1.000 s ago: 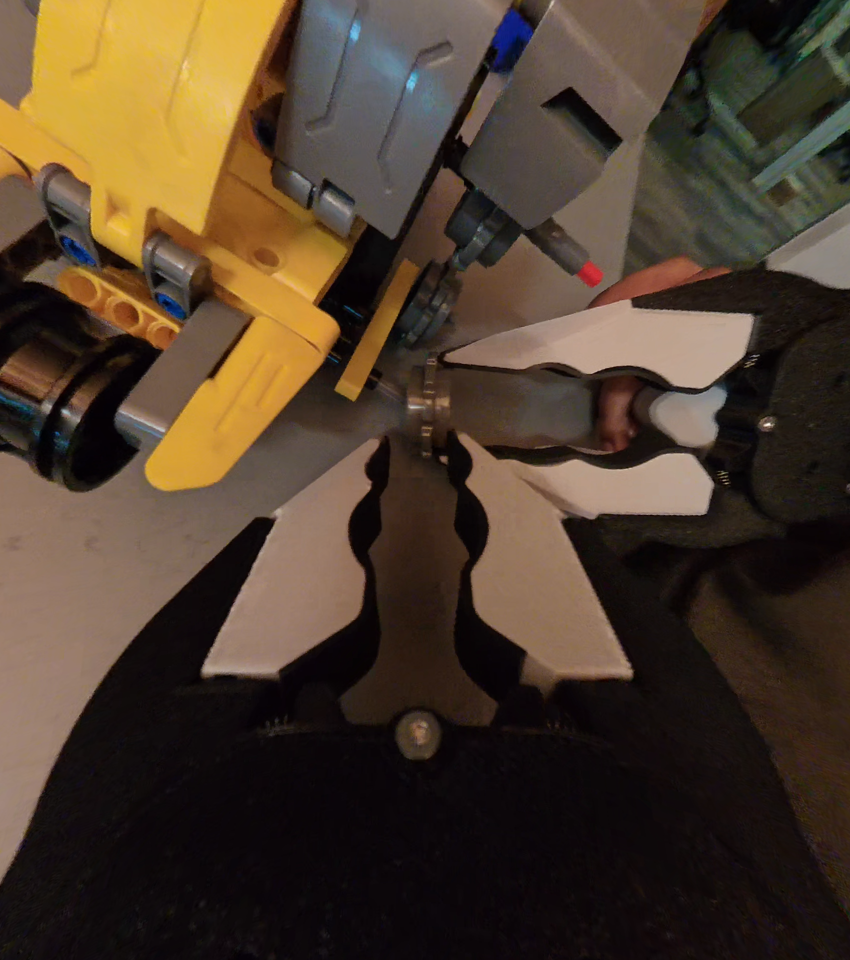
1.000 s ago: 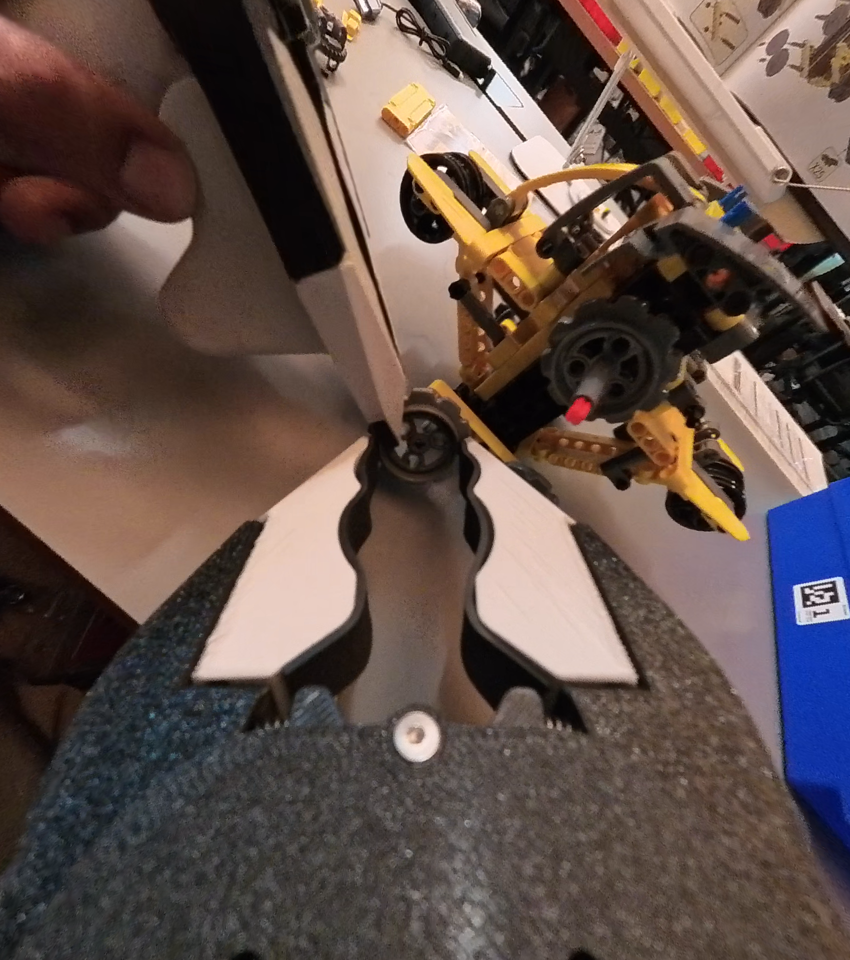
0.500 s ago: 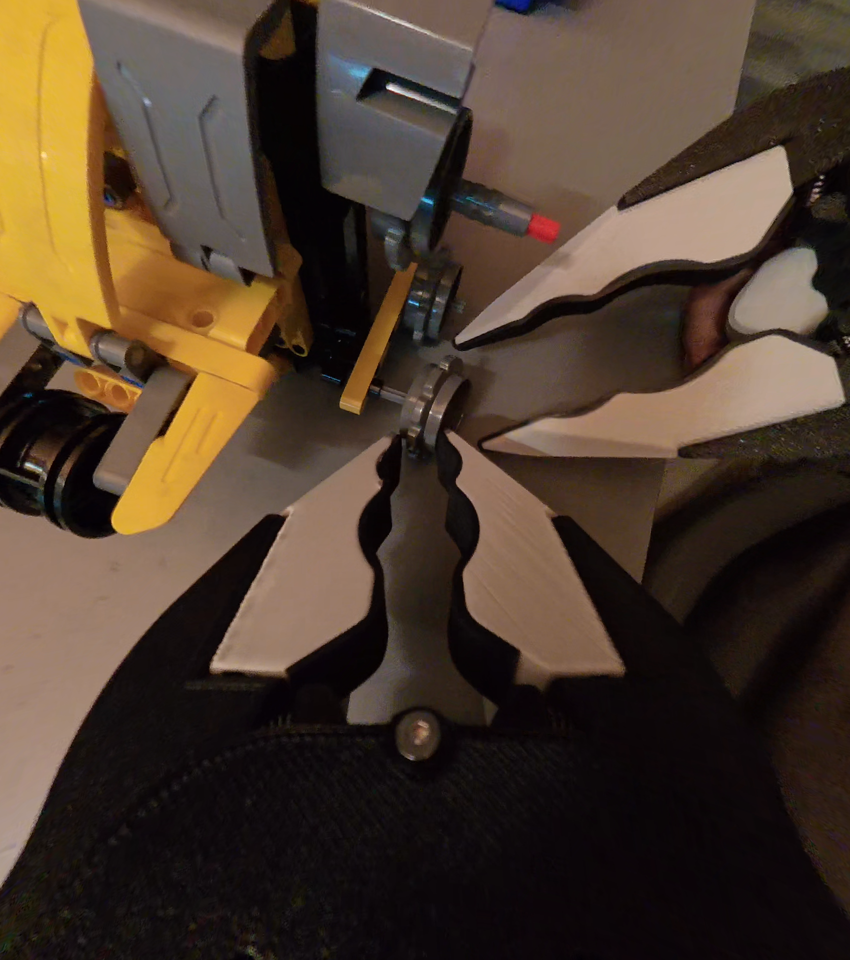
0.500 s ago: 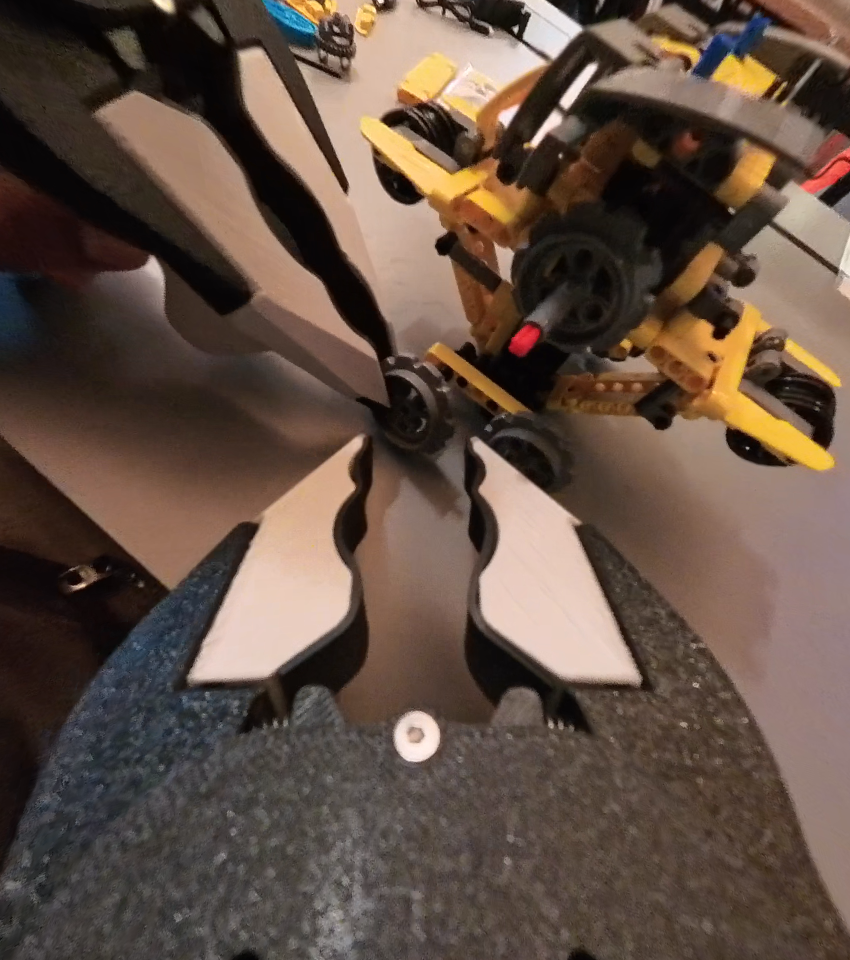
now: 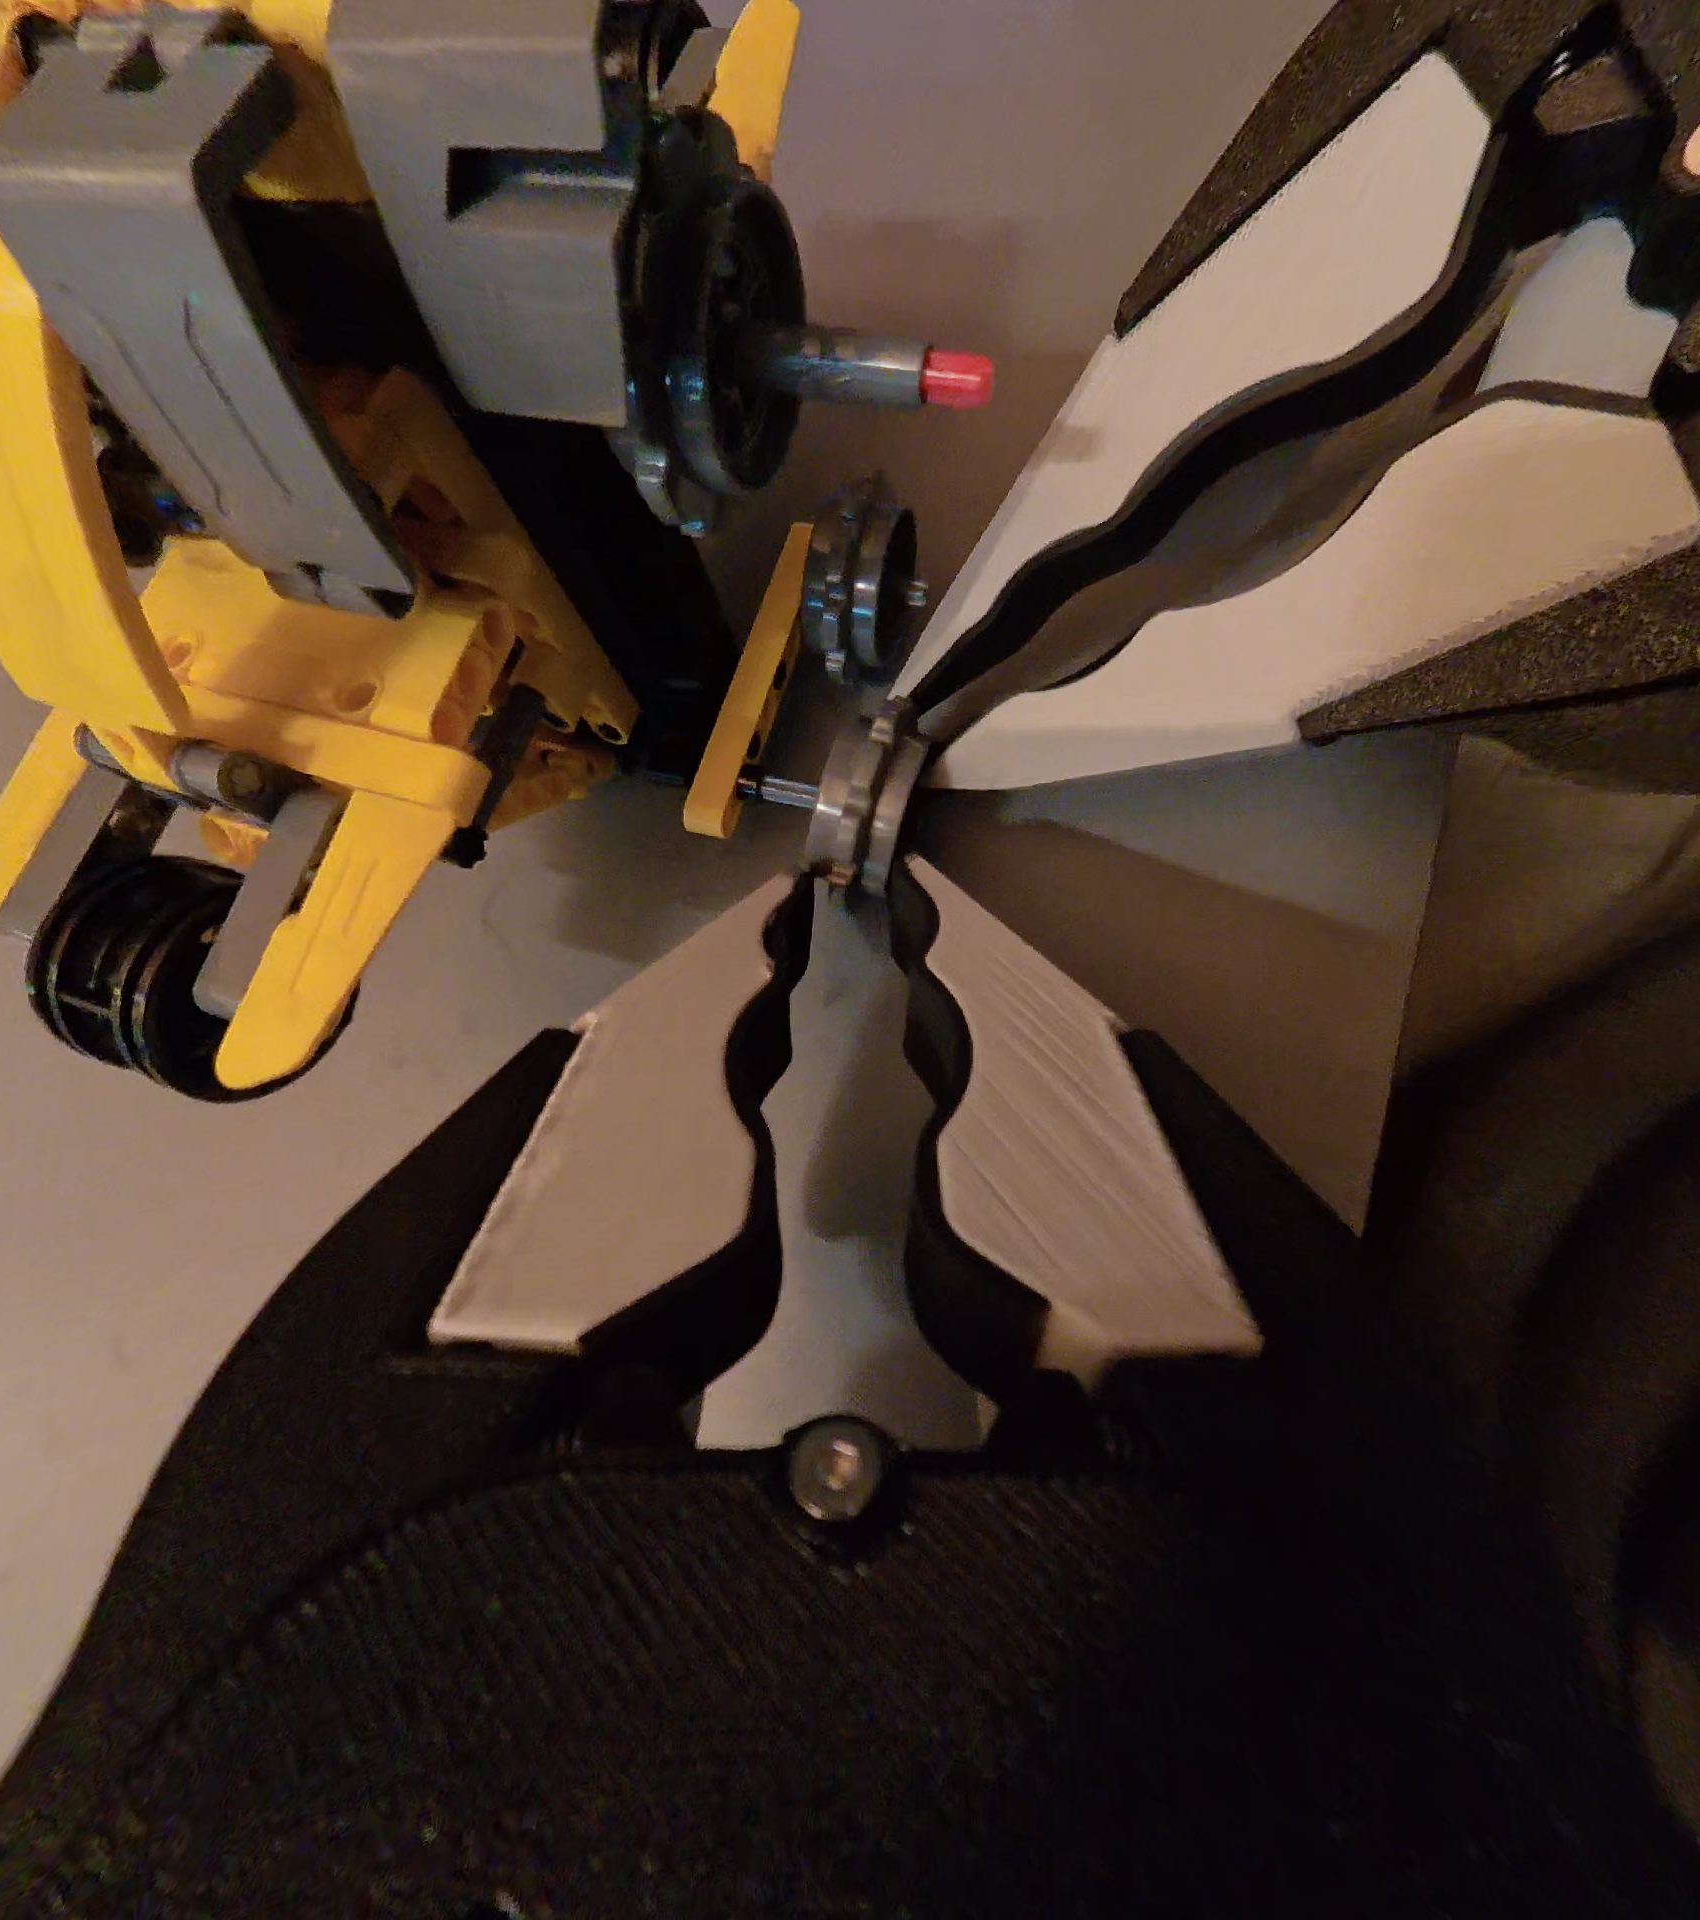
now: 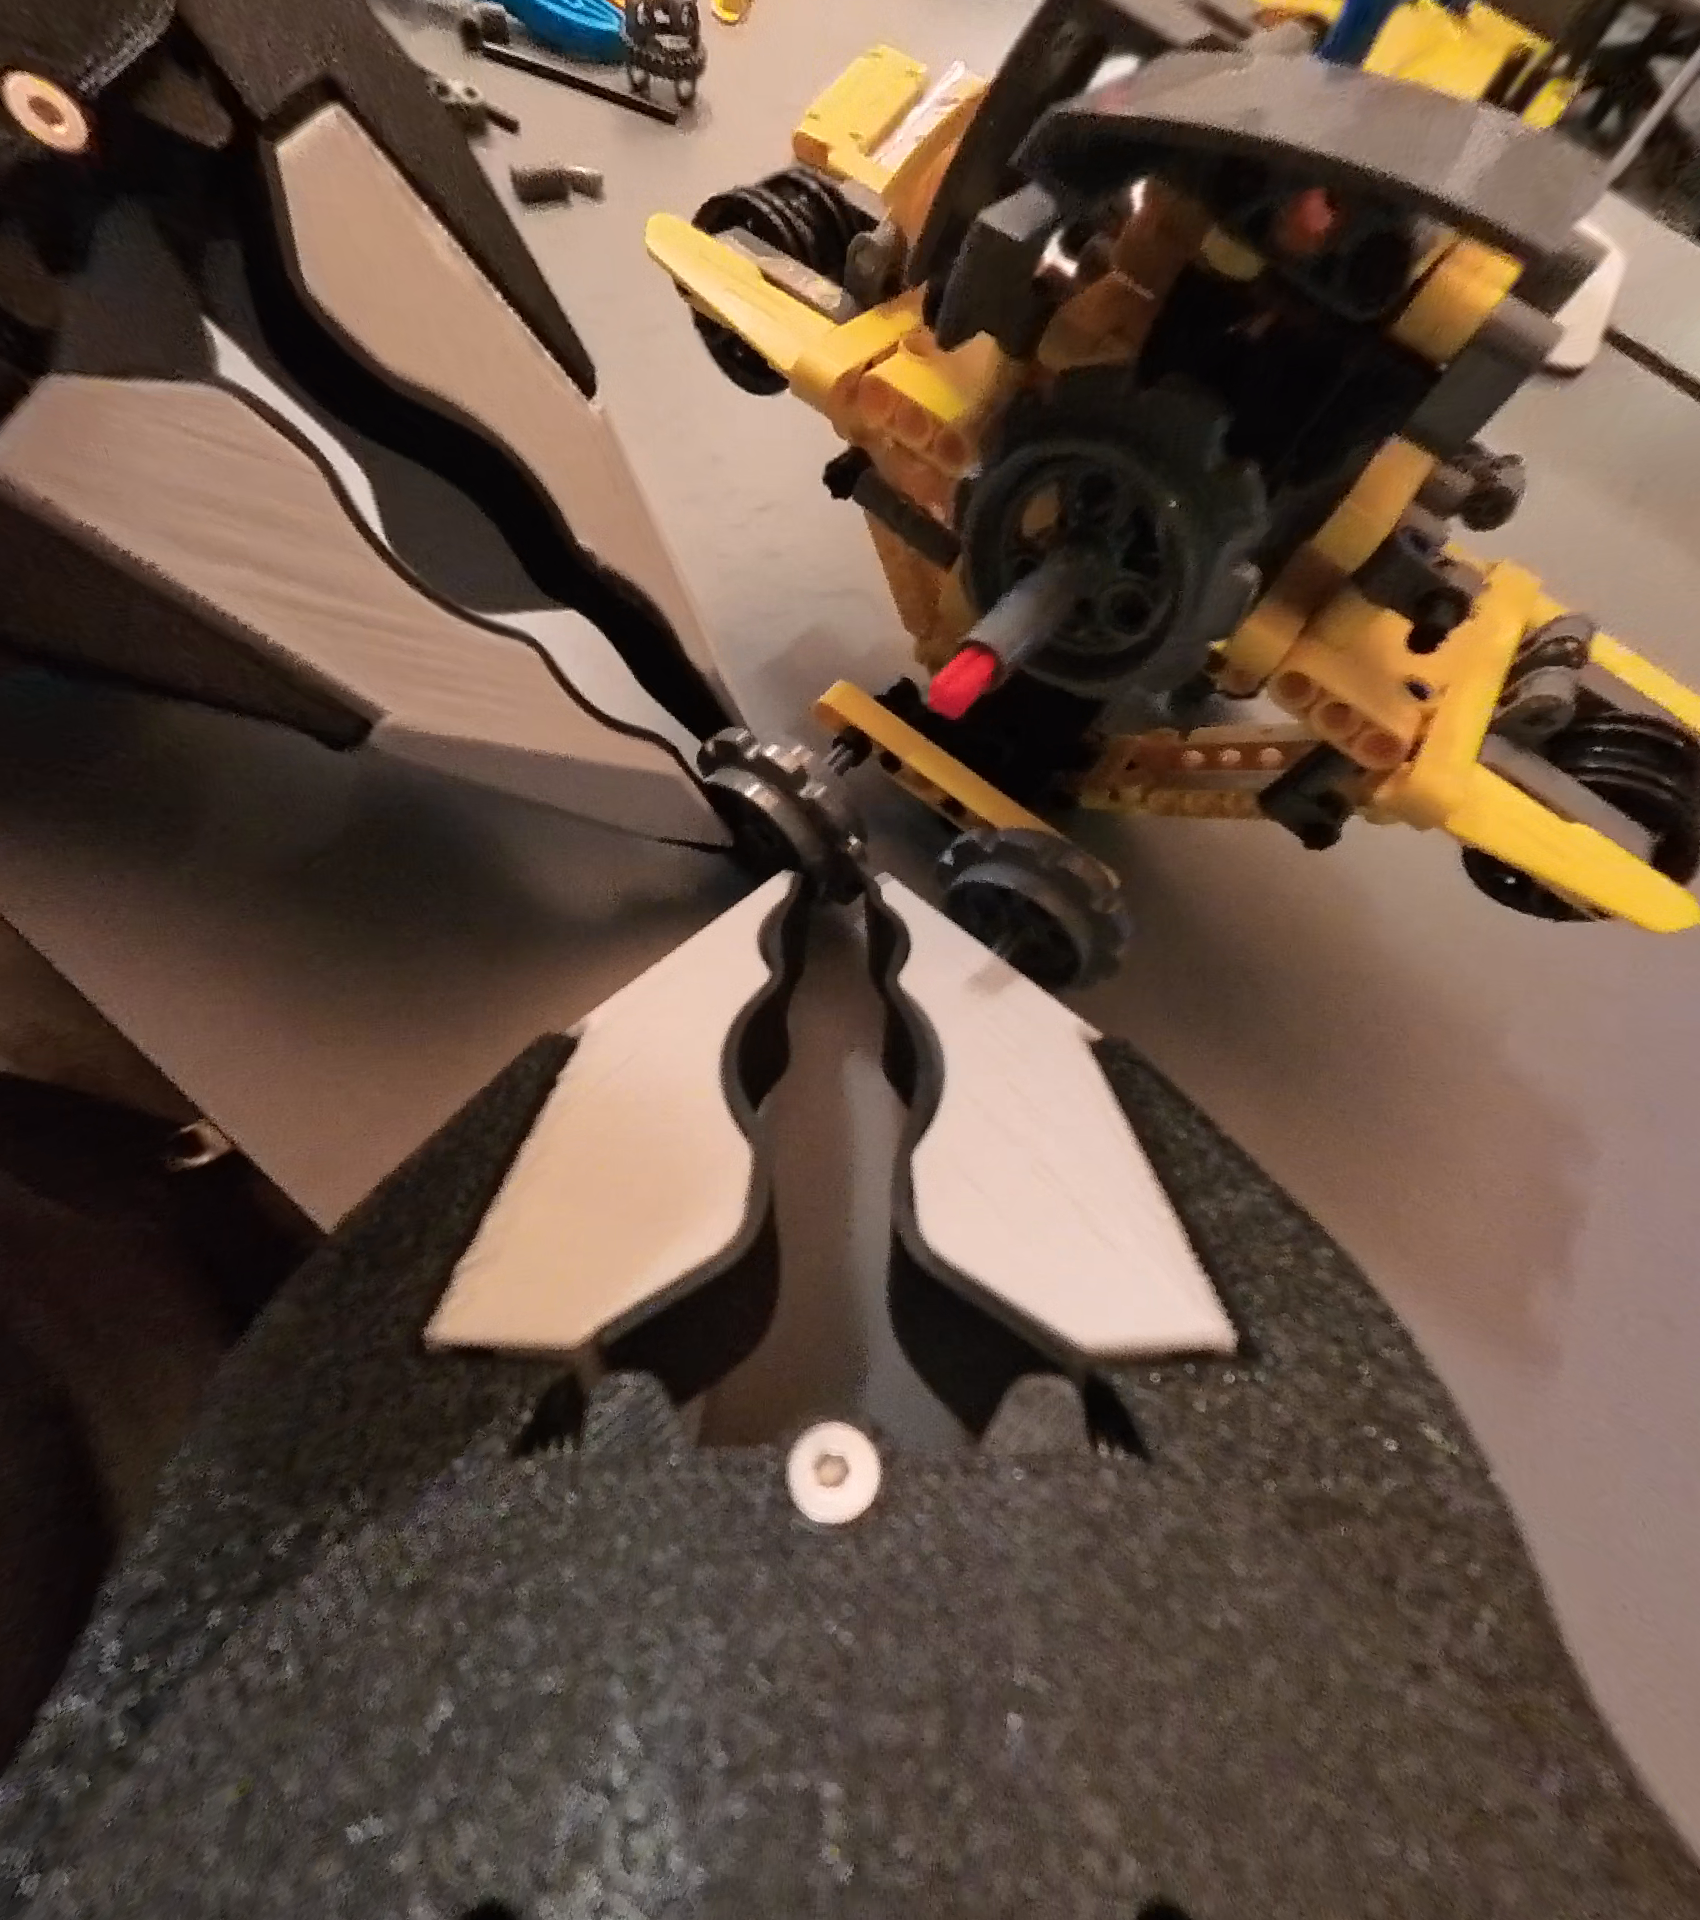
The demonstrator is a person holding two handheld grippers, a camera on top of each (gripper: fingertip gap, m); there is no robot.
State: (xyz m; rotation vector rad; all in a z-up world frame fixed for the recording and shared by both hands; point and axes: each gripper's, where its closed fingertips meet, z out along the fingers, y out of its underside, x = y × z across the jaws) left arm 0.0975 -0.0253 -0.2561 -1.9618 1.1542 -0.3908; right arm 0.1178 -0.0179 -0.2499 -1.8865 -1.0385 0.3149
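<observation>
A yellow and grey brick-built vehicle (image 5: 306,520) lies tilted on the grey table; it also shows in the right wrist view (image 6: 1241,468). A small grey toothed wheel (image 5: 861,800) sits on a thin axle that sticks out of a yellow beam (image 5: 747,686). My left gripper (image 5: 851,883) is shut on this wheel's lower edge. My right gripper (image 6: 830,883) is shut on the same wheel (image 6: 784,805) from the other side. A second small wheel (image 6: 1033,914) sits beside it. A grey axle with a red tip (image 6: 965,665) points out of a larger dark wheel.
Loose small parts (image 6: 555,182) and a flat yellow piece (image 6: 861,104) lie at the back of the table (image 6: 1448,1143). The table's near edge (image 6: 150,1039) runs at the left. A black tyre (image 6: 1635,790) hangs on the vehicle's far side. The grippers are tip to tip, or close to it. The left tips stand about 30 centimetres off the flat yellow piece (image 6: 861,104).
The right gripper opened off the small wheel half a second ago and has closed on it again. The left gripper stayed on the wheel. The vehicle has turned in view.
</observation>
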